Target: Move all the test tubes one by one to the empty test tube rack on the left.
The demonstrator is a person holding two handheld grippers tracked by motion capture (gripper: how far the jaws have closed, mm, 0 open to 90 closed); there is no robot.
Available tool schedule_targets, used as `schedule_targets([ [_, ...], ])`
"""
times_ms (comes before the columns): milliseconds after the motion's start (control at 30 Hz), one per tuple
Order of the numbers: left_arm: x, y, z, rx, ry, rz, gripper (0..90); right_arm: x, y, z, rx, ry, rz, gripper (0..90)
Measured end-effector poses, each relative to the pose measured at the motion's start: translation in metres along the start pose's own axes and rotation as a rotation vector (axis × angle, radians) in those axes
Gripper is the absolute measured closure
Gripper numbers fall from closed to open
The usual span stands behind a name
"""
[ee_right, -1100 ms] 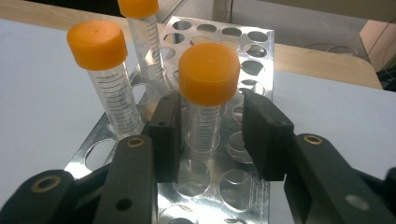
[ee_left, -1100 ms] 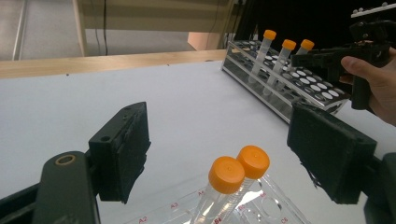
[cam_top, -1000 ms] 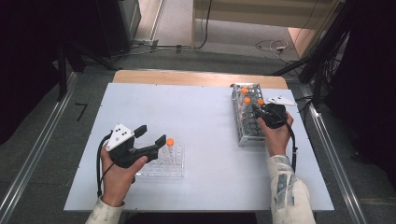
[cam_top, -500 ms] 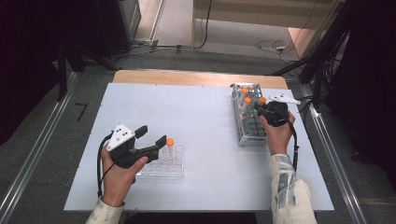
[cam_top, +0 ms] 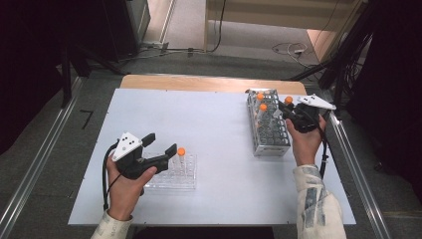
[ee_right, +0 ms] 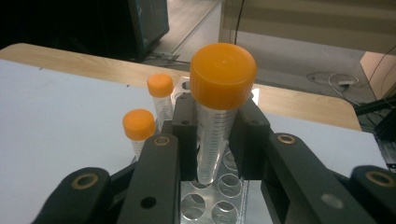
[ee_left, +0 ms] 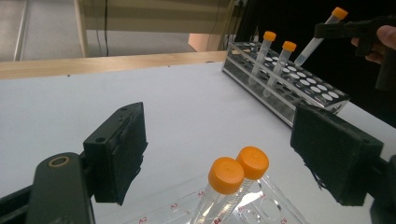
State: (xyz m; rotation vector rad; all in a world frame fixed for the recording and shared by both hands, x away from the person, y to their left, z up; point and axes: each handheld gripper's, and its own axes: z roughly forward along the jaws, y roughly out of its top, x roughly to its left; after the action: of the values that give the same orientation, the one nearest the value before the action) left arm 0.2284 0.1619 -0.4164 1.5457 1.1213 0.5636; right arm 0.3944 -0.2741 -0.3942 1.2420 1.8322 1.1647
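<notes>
A tube with an orange cap point(ee_right: 223, 74) is clamped in my right gripper point(ee_right: 212, 140), its tip just over the holes of the metal rack point(ee_right: 210, 203). From above, the right gripper point(cam_top: 288, 107) holds that tube point(cam_top: 288, 100) tilted at the right side of the metal rack point(cam_top: 268, 130). Two more capped tubes point(cam_top: 260, 96) point(cam_top: 263, 107) stand at the rack's far end. My left gripper point(cam_top: 160, 144) is open, beside a clear plastic rack point(cam_top: 174, 177). Between its spread jaws, two orange-capped tubes point(ee_left: 226, 175) point(ee_left: 252, 162) stand in that clear rack point(ee_left: 187, 210).
The work surface is a white board point(cam_top: 209, 129) on a wooden table point(cam_top: 199, 82). Cables point(cam_top: 288, 49) lie on the floor beyond it, and metal rails point(cam_top: 348, 149) run along both sides. The person's right sleeve point(cam_top: 316, 199) rests at the near right.
My right gripper has moved right and slightly away with its tube, drawing it off the rack's holes. The left gripper and the clear rack have stayed put.
</notes>
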Motion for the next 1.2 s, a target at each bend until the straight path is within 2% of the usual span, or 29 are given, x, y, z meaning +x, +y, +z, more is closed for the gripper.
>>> schedule_targets([
  [233,-0.001,0.001,-0.002,-0.005,-0.002,0.002,18.0,0.007,0.0,-0.02,-0.008,0.023,-0.014,71.5],
  [500,-0.002,0.002,-0.002,-0.001,-0.004,0.004,18.0,0.023,-0.006,-0.04,-0.016,0.096,-0.027,71.4],
  [667,-0.004,0.002,-0.002,-0.006,-0.005,0.003,18.0,0.039,-0.011,-0.049,-0.019,0.163,-0.036,71.4],
  [967,-0.008,0.003,-0.003,-0.005,-0.019,0.012,18.0,0.071,-0.025,-0.057,-0.001,0.268,-0.089,71.4],
  [1200,-0.011,0.005,-0.005,-0.014,-0.028,0.015,18.0,0.097,-0.037,-0.058,0.039,0.345,-0.13,71.4],
])
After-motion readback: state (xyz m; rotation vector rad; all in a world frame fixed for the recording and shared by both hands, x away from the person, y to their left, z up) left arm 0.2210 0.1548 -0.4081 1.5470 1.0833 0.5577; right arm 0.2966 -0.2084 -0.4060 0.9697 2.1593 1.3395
